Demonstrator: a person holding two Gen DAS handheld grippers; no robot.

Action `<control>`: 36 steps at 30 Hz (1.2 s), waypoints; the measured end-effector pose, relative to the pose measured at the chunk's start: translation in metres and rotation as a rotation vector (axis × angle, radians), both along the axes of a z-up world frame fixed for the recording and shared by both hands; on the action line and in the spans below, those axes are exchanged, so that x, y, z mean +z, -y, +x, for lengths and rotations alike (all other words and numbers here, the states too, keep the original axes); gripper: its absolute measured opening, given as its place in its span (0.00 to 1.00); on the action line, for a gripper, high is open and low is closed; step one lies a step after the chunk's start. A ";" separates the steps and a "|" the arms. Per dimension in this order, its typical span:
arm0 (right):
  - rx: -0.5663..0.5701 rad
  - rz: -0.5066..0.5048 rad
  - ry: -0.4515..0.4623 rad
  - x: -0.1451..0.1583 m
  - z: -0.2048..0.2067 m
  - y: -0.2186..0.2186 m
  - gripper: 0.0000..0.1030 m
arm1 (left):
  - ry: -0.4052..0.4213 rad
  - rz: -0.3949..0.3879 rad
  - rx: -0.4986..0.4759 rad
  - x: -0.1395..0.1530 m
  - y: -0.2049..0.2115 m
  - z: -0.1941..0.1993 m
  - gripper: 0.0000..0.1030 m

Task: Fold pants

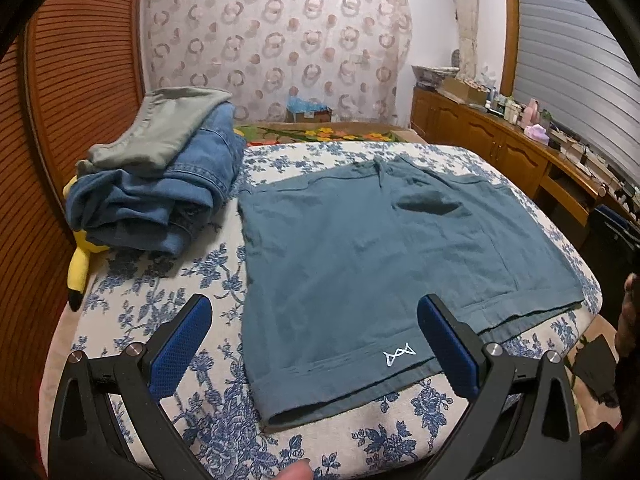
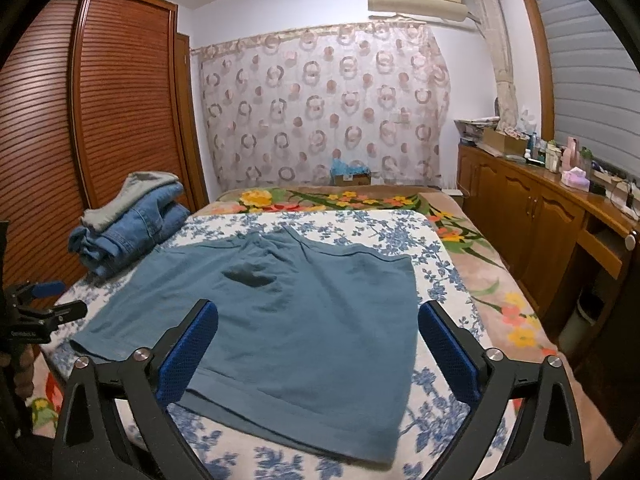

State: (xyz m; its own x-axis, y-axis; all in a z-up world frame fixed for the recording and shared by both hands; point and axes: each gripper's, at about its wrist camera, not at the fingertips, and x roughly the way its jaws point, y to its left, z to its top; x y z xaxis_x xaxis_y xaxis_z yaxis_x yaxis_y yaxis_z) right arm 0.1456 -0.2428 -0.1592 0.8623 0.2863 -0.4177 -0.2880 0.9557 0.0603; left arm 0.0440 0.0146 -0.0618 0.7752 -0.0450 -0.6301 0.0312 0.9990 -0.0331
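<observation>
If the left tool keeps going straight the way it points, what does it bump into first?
Probably the teal shorts, near their front hem: the open left tool points down at them, nothing between. Depth is uncertain.

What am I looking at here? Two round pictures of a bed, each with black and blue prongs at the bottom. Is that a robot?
No robot: a person holds a two-finger tool in each hand, and each tool carries a wide-angle camera looking out along its fingers. One picture comes from the left tool, the other from the right tool. The blue pieces are the finger pads. Both tools stand open and hold nothing. On the flowered bed cover lie teal shorts, spread flat and not yet folded. At the far left is a pile of folded clothes, jeans with something grey on top, and a yellow plush toy peeks out beside it.
</observation>
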 end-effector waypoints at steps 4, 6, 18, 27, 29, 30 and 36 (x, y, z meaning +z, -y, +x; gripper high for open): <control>0.023 -0.019 -0.051 -0.003 0.018 0.007 0.79 | -0.018 0.012 -0.031 -0.007 0.001 0.008 1.00; 0.028 -0.018 -0.073 -0.002 0.026 0.013 0.65 | -0.031 0.011 -0.044 -0.011 0.000 0.013 1.00; 0.025 -0.017 -0.218 0.012 0.089 0.046 0.39 | -0.104 0.031 -0.114 -0.029 0.009 0.039 1.00; 0.020 -0.041 -0.364 0.012 0.142 0.046 0.28 | -0.108 0.024 -0.142 -0.022 0.014 0.053 1.00; 0.011 -0.044 -0.385 0.016 0.147 0.046 0.27 | -0.114 0.025 -0.137 -0.024 0.013 0.054 1.00; 0.011 -0.037 -0.389 0.019 0.149 0.047 0.26 | -0.119 0.024 -0.134 -0.026 0.011 0.054 1.00; 0.042 0.051 -0.411 0.033 0.146 0.052 0.08 | -0.166 0.014 -0.113 -0.041 0.004 0.061 1.00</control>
State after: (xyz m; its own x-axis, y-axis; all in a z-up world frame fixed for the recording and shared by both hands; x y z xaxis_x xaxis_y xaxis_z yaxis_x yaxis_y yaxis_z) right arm 0.2915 -0.2948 -0.1263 0.6139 0.3474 -0.7088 -0.2692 0.9363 0.2258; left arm 0.1049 0.0109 -0.1029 0.6511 -0.1164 -0.7500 0.1381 0.9898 -0.0337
